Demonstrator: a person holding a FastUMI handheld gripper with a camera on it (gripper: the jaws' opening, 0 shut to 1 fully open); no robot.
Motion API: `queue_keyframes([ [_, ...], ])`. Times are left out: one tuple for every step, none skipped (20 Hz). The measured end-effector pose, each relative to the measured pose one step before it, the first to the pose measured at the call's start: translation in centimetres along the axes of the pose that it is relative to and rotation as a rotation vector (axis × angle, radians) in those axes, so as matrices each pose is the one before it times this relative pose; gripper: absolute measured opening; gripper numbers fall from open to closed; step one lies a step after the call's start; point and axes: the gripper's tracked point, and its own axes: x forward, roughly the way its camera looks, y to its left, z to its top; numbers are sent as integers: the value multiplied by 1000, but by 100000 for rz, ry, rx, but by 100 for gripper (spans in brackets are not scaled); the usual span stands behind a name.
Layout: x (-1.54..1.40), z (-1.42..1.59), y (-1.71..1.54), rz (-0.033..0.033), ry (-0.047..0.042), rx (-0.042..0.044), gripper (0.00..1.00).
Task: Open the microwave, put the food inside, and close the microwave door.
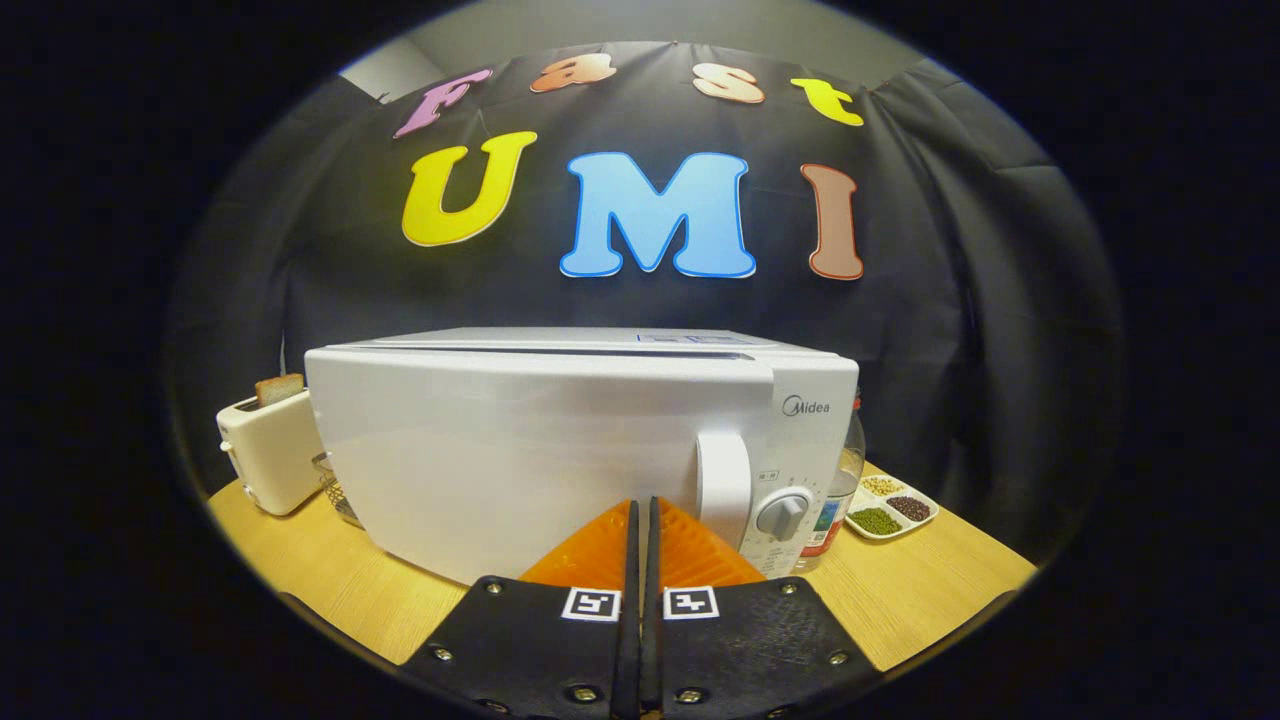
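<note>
Gripper [640,510] pointing at the front of a white microwave [520,450], orange fingers [600,550] pressed together with only a thin dark seam between them, nothing held. Fingertips close to the lower part of the microwave door [480,460], just left of the vertical white handle [723,485]; touching or not, cannot tell. Door shut. Grey dial [783,515] on the control panel right of the handle. Microwave standing on a light wooden table [300,560]. Cream toaster [268,455] beside its left side, a slice of toast [279,388] sticking up from the slot. Clear bottle [838,490] just behind its right corner (label too small to make out), then a white divided dish [890,508] of beans and grains further right.
</note>
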Motion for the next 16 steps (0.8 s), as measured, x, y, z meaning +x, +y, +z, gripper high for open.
queue_keyframes([
  [800,-125,-173,-1170,1041,998,1],
  [753,-344,353,956,2082,980,1],
  [105,256,17,-1060,-323,764,1],
  [816,483,-151,-1991,-2019,-1724,3],
  [-209,-274,-211,-1440,1620,-1359,3],
  [66,129,346,-968,-1363,-1148,3],
  [-181,-109,-26,-1488,-70,-2911,2],
  [-13,-93,166,-237,-137,-2285,2],
  [-449,-378,542,2286,1827,115,3],
  [-902,127,359,2013,911,2089,3],
  [-1246,532,402,2490,52,3137,2],
  [-1530,422,616,3944,362,3995,2],
  [-1889,571,990,4196,-10,2197,2],
  [-1799,735,482,1874,-1109,-586,2],
  [-1800,1053,-23,-523,-2408,-1662,2],
  [-1650,1237,24,-322,-2862,-2173,2],
])
